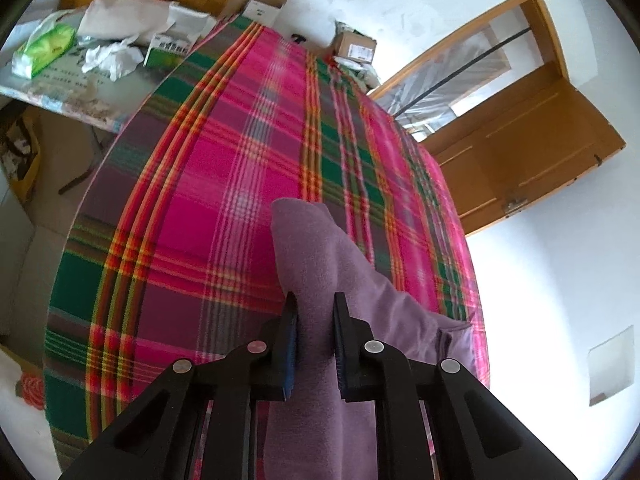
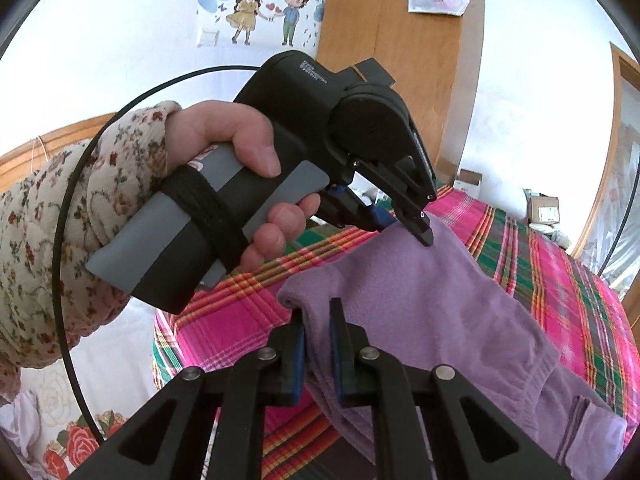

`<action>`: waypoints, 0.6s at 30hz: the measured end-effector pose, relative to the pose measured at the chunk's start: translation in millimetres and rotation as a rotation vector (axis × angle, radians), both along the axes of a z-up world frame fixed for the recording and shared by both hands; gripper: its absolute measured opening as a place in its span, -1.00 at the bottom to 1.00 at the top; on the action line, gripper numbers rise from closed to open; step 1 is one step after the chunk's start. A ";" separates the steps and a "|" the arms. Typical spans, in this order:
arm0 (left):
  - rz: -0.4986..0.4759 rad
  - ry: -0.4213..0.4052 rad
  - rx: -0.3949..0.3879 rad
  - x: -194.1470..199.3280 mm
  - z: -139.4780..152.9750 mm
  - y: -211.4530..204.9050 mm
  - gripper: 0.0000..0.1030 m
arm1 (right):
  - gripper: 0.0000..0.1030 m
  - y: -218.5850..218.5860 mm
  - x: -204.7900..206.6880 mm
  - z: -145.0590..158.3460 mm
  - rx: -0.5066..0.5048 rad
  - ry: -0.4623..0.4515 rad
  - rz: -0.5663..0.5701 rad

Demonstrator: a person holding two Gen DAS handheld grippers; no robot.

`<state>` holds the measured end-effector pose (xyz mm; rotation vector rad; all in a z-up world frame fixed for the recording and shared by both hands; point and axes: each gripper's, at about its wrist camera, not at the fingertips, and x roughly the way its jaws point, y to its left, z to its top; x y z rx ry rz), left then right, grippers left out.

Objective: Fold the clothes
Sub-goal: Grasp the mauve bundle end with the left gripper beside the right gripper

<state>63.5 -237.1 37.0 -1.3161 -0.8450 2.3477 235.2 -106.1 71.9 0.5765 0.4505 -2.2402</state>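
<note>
A purple fleece garment (image 1: 320,272) lies over a pink, green and red plaid bedspread (image 1: 208,184). My left gripper (image 1: 316,300) is shut on a fold of the garment, which runs between its blue-padded fingers. In the right wrist view the garment (image 2: 432,304) is lifted off the bedspread (image 2: 560,280). My right gripper (image 2: 318,308) is shut on its near edge. The left gripper (image 2: 416,232), held in a hand with a floral sleeve, pinches the garment's far upper edge.
A side table (image 1: 80,92) with tissues, bags and boxes stands left of the bed. Cardboard boxes (image 1: 356,46) sit at the bed's far end. An open wooden door (image 1: 532,152) is on the right. A wardrobe (image 2: 400,60) stands behind the bed.
</note>
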 end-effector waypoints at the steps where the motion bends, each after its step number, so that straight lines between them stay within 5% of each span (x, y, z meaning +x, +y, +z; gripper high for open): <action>1: -0.003 0.006 -0.004 -0.5 4.4 2.1 -0.70 | -0.79 2.6 1.3 2.4 -0.007 0.003 -0.002; 18: -0.019 0.061 -0.038 3.6 56.8 39.8 -0.70 | -0.79 48.4 38.7 44.6 -0.114 0.040 -0.043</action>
